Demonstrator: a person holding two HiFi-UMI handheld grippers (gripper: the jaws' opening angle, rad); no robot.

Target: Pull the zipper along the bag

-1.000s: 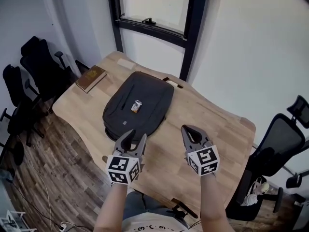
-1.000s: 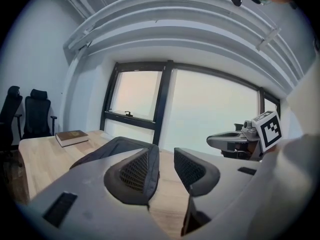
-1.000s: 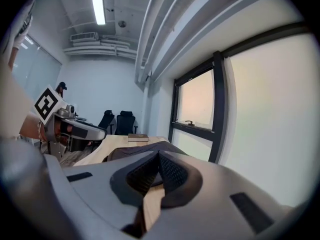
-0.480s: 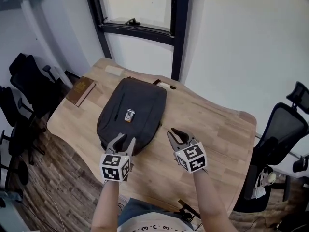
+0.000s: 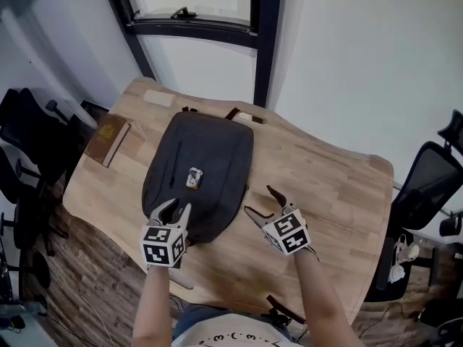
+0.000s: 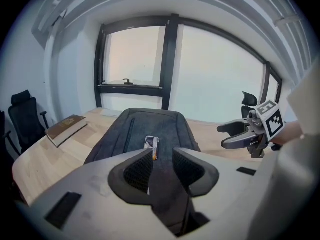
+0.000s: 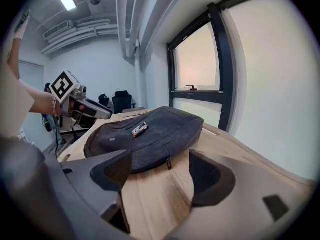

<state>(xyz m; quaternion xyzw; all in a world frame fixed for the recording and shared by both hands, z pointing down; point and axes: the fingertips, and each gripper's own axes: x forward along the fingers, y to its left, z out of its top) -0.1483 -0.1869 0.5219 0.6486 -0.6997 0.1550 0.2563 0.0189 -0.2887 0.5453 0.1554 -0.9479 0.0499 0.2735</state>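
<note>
A dark grey backpack [image 5: 210, 150] lies flat on the wooden table [image 5: 325, 186], with a small metal tag [image 5: 194, 178] on top. Its side zipper pull [image 7: 169, 162] hangs at the edge facing my right gripper. My left gripper [image 5: 172, 210] hovers over the bag's near end; its jaws are closing, with a gap between the pads and nothing gripped [image 6: 162, 166]. My right gripper [image 5: 259, 199] is beside the bag's right edge, above the table. Its jaws are opening wide and hold nothing [image 7: 160, 171].
A brown book [image 5: 105, 137] lies at the table's left end. Black office chairs [image 5: 22, 143] stand to the left and another chair [image 5: 434, 186] to the right. A dark window frame [image 5: 260, 35] rises behind the table.
Both grippers moved forward to the bag's near end. The right jaws went from shut to wide apart. The left jaws narrowed slightly.
</note>
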